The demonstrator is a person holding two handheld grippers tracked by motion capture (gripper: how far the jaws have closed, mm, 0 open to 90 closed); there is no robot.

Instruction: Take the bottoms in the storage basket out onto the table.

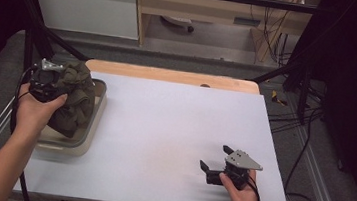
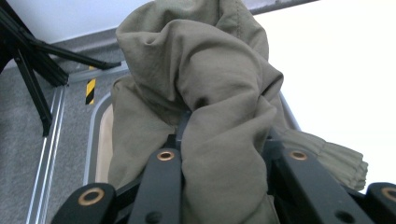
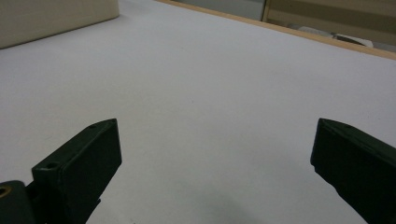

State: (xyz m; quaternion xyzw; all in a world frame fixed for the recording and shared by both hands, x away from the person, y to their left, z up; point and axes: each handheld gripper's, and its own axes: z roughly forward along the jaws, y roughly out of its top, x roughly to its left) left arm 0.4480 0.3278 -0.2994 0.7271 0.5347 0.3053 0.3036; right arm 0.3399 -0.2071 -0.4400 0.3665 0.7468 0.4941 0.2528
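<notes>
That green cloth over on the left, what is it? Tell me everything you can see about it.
The green cloth is an olive, matte woven fabric, crumpled into a tall bunch with deep folds, likely a garment: a gathered, ribbed hem shows at one edge. It rises out of a shallow beige tray at the table's left side, with its lower part still in the tray. The left gripper is shut on a thick fold of it, which bulges between the black jaws. What kind of garment it is cannot be told.
</notes>
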